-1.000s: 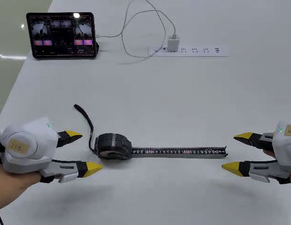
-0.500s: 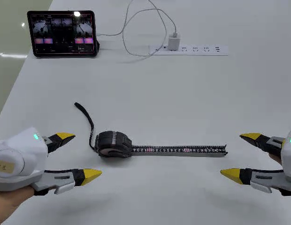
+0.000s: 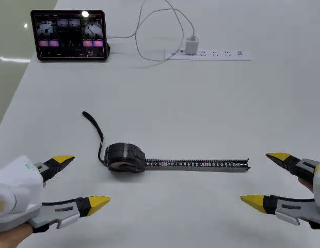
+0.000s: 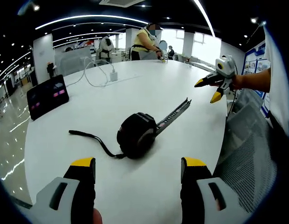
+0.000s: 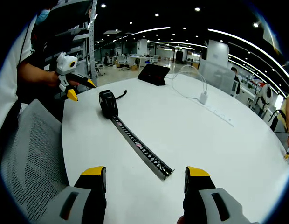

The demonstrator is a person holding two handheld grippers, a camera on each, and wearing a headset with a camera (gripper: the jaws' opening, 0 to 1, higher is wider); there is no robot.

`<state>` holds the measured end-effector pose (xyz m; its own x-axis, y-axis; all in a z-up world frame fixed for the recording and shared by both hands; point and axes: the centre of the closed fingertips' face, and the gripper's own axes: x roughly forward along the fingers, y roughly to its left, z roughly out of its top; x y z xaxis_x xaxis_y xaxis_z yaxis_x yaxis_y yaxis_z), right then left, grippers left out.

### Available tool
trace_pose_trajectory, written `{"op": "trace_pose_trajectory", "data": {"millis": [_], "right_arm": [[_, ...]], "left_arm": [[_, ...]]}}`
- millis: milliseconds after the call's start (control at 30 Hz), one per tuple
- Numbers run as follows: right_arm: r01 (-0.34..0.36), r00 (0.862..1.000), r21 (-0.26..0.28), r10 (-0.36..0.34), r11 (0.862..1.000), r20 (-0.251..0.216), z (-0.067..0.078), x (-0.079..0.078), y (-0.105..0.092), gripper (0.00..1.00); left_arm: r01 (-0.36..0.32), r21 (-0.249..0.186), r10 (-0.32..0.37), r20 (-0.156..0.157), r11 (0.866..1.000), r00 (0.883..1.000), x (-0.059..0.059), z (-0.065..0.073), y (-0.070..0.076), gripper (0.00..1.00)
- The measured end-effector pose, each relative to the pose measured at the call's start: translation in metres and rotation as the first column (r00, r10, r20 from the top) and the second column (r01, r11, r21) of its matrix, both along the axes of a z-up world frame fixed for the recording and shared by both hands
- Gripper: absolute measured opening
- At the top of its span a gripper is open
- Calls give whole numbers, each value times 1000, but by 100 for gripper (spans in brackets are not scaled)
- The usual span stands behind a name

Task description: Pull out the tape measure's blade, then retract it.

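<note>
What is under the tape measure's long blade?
The blade lies flat on the white table. The strip right beneath it is covered, so nothing there can be seen.

The tape measure (image 3: 125, 157) lay mid-frame on the table (image 3: 175, 103), its blade (image 3: 197, 165) running right, with the tablet (image 3: 69, 35) upper left and the power strip (image 3: 207, 54) top centre.
</note>
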<state>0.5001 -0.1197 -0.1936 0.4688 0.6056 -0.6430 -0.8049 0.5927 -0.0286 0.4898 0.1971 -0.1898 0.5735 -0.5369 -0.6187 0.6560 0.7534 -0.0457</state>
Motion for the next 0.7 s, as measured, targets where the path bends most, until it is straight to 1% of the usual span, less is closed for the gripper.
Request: {"op": "trace_pose_trajectory", "data": {"millis": [67,133,333,433,500,533,600,700], "right_arm": [[-1,1000,-2,1,1000,-4,-1,-4,1,67],[1,1000,-2,-1,1000,-5,-1,-6,1,67],[17,1000,6,-17,1000,-5,-3,-13,1,69],[31,1000,14,-31,999,-5,-5,-15,0,70],[40,999,9,-40,999,-3,-8,-16,-2,70],[45,999,11,-45,999,-3,-8,-16,-3,70],[52,999,16,-52,999,-5,-10,-17,-3,70],[53,999,15,-53,998,-6,-10,-18,-2,70]], "left_arm": [[-4,3,4,1,1000,1000,-3,-1,0,73],[-11,-5,11,-5,1000,1000,-4,-1,0,73],[-45,-18,45,-5,999,999,-9,-3,3,75],[-65,-21,65,-6,998,998,-12,-5,6,76],[-86,-16,86,2,996,996,-12,-5,11,76],[-88,-16,88,1,996,996,-13,-6,12,76],[-98,-22,98,-12,995,995,-15,-8,14,77],[-102,-15,102,-16,995,995,-19,-10,16,77]]}}
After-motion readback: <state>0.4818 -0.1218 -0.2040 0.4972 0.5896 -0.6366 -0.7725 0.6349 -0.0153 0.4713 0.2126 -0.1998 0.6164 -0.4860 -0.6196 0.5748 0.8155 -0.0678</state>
